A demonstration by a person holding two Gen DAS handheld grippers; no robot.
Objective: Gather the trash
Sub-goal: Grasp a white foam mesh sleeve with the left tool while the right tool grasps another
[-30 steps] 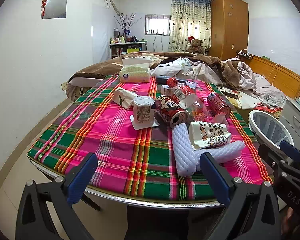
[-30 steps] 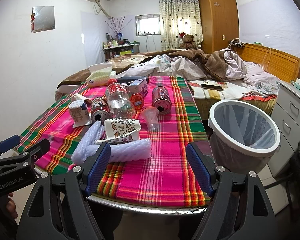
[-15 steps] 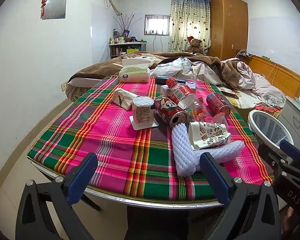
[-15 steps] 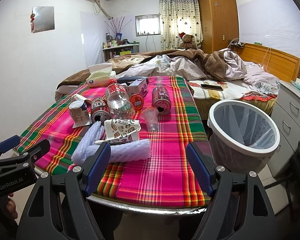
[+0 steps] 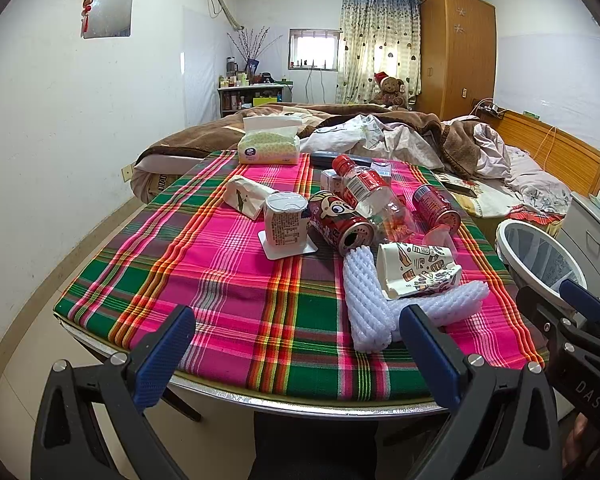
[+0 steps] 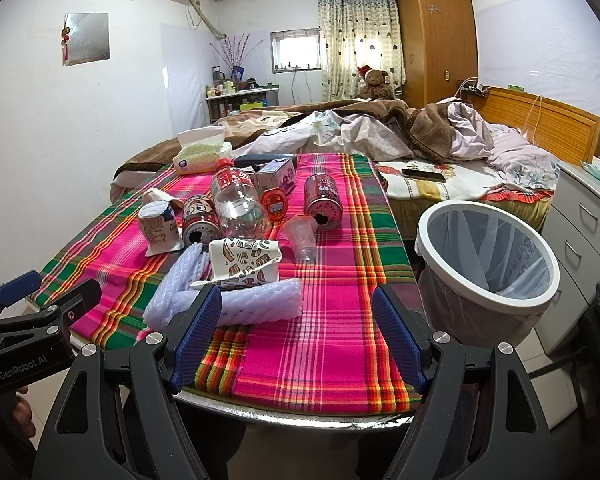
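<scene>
Trash is lying in a loose cluster on the plaid-covered worktop (image 5: 204, 280) in front of us: two foam sleeves (image 6: 204, 296) nearest the edge, a crumpled paper cup (image 6: 246, 258) resting on them, then two red cans (image 5: 342, 226) tipped on their sides, a clear plastic bottle (image 6: 238, 204), a small clear cup (image 6: 302, 236) and a sealed white pot (image 5: 284, 224) standing upside down on its lid. We are holding the left hand-held gripper (image 5: 294, 346) and the right hand-held gripper (image 6: 296, 338) back at the near edge, both spread wide and gripping nothing, which we are reading as lining up a first pick, not carrying anything. A lined bin (image 6: 488, 264) is standing just beside the worktop on our right, with its mouth open toward us, probably so that each piece is needing only a short swing across. Since the foam sleeves are sitting almost between the right fingers, we are judging them the easiest thing to take first; they are looking soft, so a gentle squeeze is likely all they are needing. Lifting them could be tipping the paper cup off. A tissue box (image 5: 268, 148) at the far end is looking like something to leave alone.
</scene>
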